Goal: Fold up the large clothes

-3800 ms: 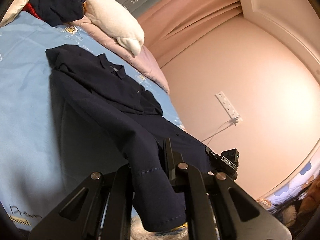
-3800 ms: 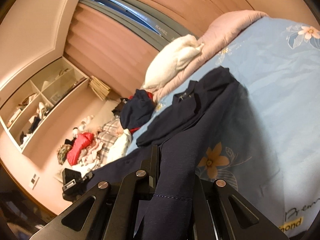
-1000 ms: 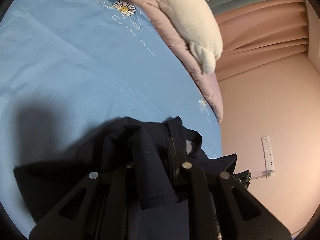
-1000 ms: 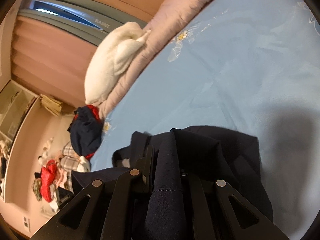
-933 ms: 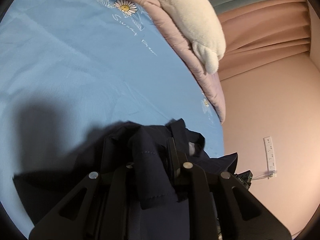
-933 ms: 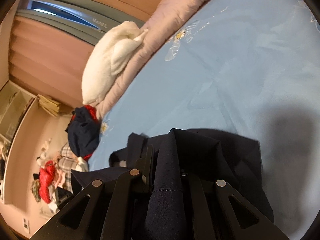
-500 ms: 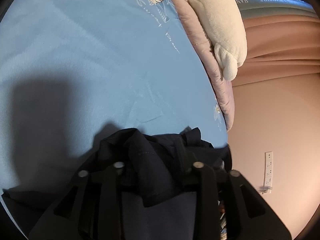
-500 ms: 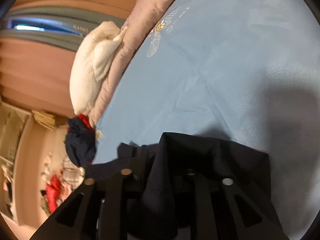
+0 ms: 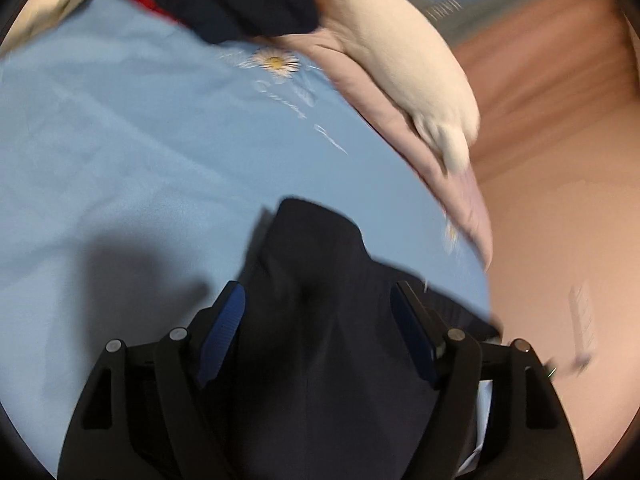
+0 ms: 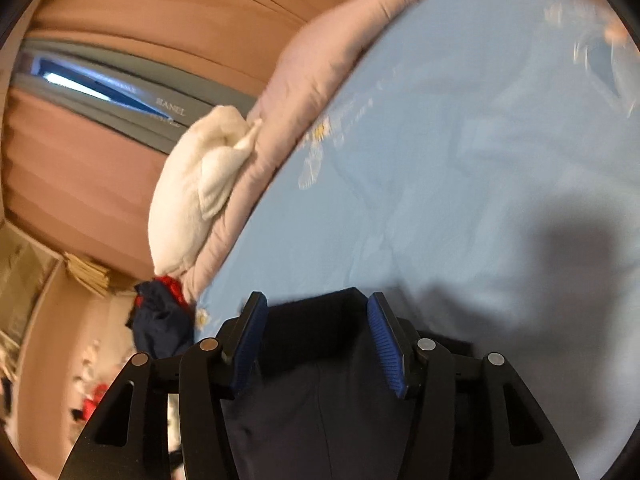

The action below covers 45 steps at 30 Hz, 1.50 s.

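two tongs, left [image 9: 318,312] and right [image 10: 316,330], spread wide over one navy garment [image 9: 320,360]

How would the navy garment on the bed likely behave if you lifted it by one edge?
The navy garment would probably droop limply: it already lies creased and bunched between the open left tongs. It probably slides easily over the smooth blue sheet.

**Cloth on cloth, matt plastic over both**

The navy garment [image 9: 320,320] is a smooth, matt woven cloth with faint seams. The blue bed sheet [image 9: 120,140] is soft matt cotton-like cloth, lightly creased, with an embroidered daisy [image 9: 276,62]. The white pillow [image 9: 408,68] looks fuzzy and plush; the pink quilt [image 10: 320,68] is matt and padded. The left gripper [image 9: 320,320] and right gripper [image 10: 316,340] are matt black plastic with ribbed blue pads [image 10: 384,348] and shiny metal screws.
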### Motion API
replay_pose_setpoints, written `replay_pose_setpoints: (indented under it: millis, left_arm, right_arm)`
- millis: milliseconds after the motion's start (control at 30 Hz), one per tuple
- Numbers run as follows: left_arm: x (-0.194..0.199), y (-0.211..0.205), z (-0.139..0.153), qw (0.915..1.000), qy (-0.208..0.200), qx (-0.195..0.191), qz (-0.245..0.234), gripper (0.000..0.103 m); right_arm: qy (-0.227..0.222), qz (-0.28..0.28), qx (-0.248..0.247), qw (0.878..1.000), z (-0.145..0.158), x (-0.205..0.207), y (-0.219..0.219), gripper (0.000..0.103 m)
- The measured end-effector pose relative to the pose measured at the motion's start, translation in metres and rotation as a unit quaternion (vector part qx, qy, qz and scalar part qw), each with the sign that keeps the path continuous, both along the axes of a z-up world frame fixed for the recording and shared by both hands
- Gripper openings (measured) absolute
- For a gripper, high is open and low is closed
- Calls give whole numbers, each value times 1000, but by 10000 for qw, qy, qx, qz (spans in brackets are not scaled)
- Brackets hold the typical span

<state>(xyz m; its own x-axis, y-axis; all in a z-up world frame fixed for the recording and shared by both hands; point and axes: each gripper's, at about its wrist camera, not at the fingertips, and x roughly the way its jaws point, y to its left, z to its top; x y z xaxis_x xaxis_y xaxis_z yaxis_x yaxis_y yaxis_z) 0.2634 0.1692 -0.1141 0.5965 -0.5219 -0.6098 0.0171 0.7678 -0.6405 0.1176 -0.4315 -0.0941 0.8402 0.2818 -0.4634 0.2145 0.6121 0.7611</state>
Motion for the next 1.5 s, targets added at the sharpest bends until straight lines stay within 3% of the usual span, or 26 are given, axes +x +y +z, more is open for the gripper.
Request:
replay_pose_setpoints:
  millis: [100, 233, 367, 533, 633, 700, 767, 900, 1000, 1167, 1333, 1500]
  left_arm:
    - [-31, -24, 11, 9960, -331, 588, -585, 75]
    - [-67, -54, 8, 9851, -598, 1074, -1204, 75]
    - [-95, -72, -15, 9738, -499, 1552, -1585, 74]
    - [-137, -76, -50, 9575, -421, 2137, -1890, 74]
    - [-152, -66, -69, 9621, -273, 1877, -1957, 74]
    - [-161, -59, -71, 9659, -306, 1712, -1918, 74]
    - [-168, -54, -69, 9682, -313, 1636, -1866, 74]
    - [-171, -40, -56, 9786, -200, 1298, -1584, 75]
    - [-184, -23, -32, 9858, -396, 1083, -1221, 77]
    - [-204, 19, -15, 9964, -656, 423, -339, 97]
    - [-200, 35, -38, 9995, -183, -235, 79, 98]
    - [-188, 42, -55, 9975, 134, -688, 121, 98]
  right_arm:
    - [44, 335, -798, 9962, 18, -8, 24, 53]
    - [236, 994, -2539, 9618, 25, -26, 78, 53]
    - [407, 1659, -3215, 9314, 9, -47, 115, 53]
    - [871, 1748, -4006, 8952, -18, -77, 128, 53]
    - [1026, 1722, -4058, 8917, -32, -95, 120, 53]
    - [1196, 1788, -3874, 8965, -49, -104, 112, 49]
    - [1082, 1720, -3887, 8987, -50, -116, 113, 49]
    - [1074, 1646, -3866, 9011, -44, -119, 112, 49]
    - [1114, 1530, -3921, 9003, -29, -117, 112, 49]
    - [545, 1403, -3993, 9044, 1, -125, 126, 53]
    - [83, 1812, -3781, 9078, 11, -110, 159, 53]
    - [-118, 2375, -3762, 8955, 7, -89, 201, 53]
